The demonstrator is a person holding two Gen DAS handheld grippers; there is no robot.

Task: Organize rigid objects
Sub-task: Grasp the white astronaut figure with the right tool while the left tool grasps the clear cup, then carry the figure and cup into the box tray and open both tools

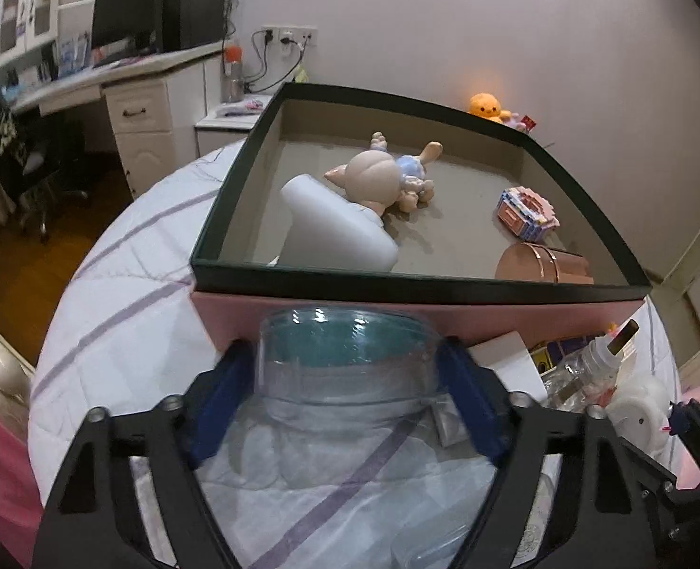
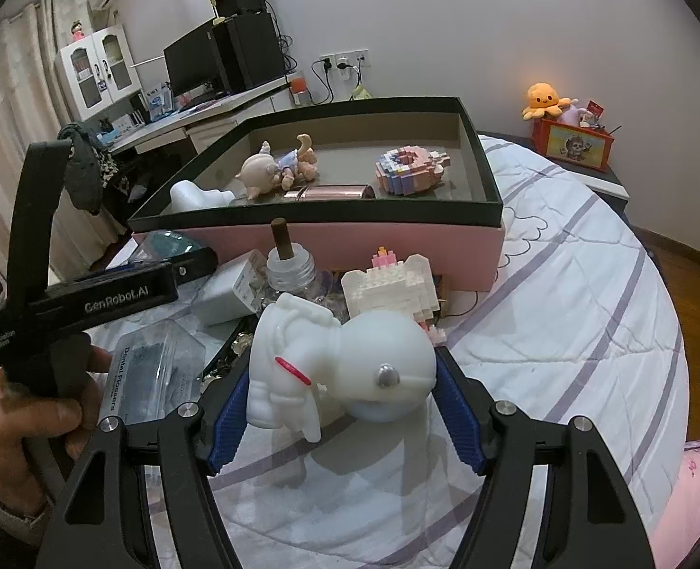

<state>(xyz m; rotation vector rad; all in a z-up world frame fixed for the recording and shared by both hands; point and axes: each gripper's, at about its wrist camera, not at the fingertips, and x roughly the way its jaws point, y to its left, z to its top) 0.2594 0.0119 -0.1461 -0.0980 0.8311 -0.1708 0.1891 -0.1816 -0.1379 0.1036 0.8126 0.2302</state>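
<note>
Clear plastic container point(image 1: 350, 355) clamped by left gripper point(image 1: 350, 398), white astronaut figure point(image 2: 335, 360) bracketed by right gripper point(image 2: 338, 408), grip unclear, black-rimmed box point(image 2: 312, 223) just beyond.

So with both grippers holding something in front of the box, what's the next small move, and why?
Probably lift the left gripper up and forward over the box rim. It is clamped on the clear round container, which sits just below that rim, and bare floor shows in the box. The right gripper brackets the white figure.

The box's front wall point(image 1: 416, 284) hides the white bottle's point(image 1: 335, 232) lower end.
</note>
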